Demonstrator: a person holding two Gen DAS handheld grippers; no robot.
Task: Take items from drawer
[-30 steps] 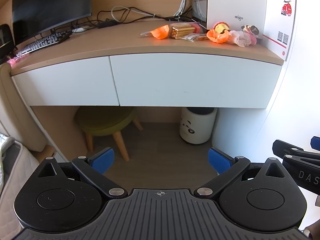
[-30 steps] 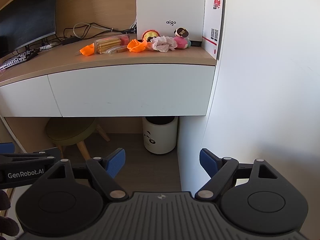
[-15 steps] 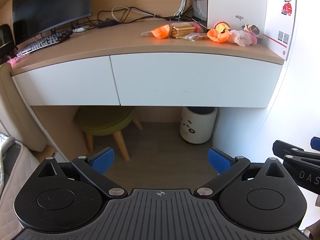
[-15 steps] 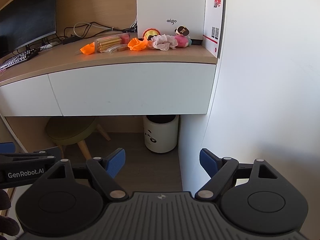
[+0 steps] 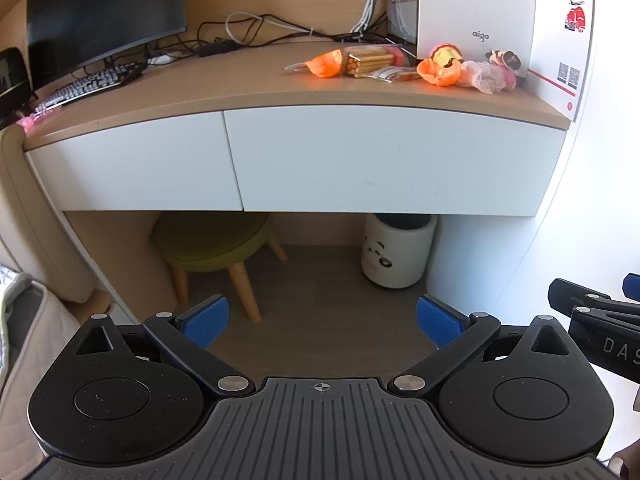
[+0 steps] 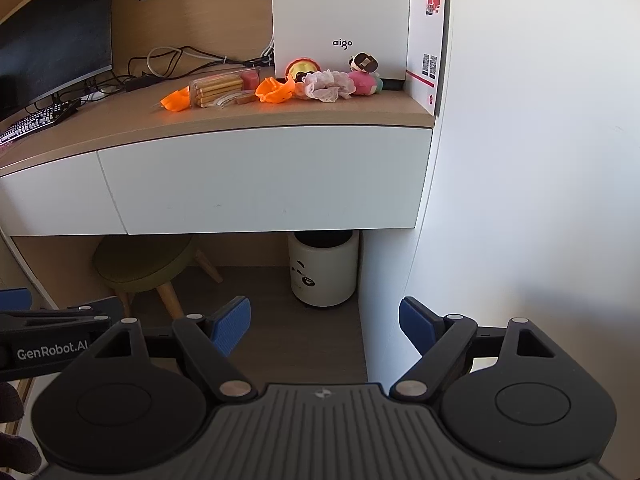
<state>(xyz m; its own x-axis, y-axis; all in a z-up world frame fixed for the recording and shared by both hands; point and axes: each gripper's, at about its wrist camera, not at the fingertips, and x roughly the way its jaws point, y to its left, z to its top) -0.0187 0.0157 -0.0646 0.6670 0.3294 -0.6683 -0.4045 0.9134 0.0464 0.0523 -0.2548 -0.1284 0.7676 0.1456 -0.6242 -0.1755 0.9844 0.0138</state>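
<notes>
Nothing has moved since the earlier frames: both claws sit where they were. My left gripper (image 5: 322, 320) has its blue pads spread wide with nothing between them, only floor showing in the gap; my right gripper (image 6: 325, 322) is the same, jaws apart and empty. Both hang well short of the desk, aimed down at the floor beneath it. The right drawer (image 5: 392, 160), the wide white front under the desktop (image 5: 248, 80), looks fully shut, and so does the smaller left drawer (image 5: 136, 172). Several items (image 6: 280, 88), orange shells, a biscuit pack and a frilly toy, already lie on the desktop beside the white box (image 6: 340, 16), so I judge unloading may be done or the drawer needs opening again; I cannot see inside. No handle shows, so to open it well I'd hook a finger under the bottom lip near the middle, pull straight out, and keep clear of the stool (image 5: 212, 240) and the bin (image 5: 396, 256) below.
</notes>
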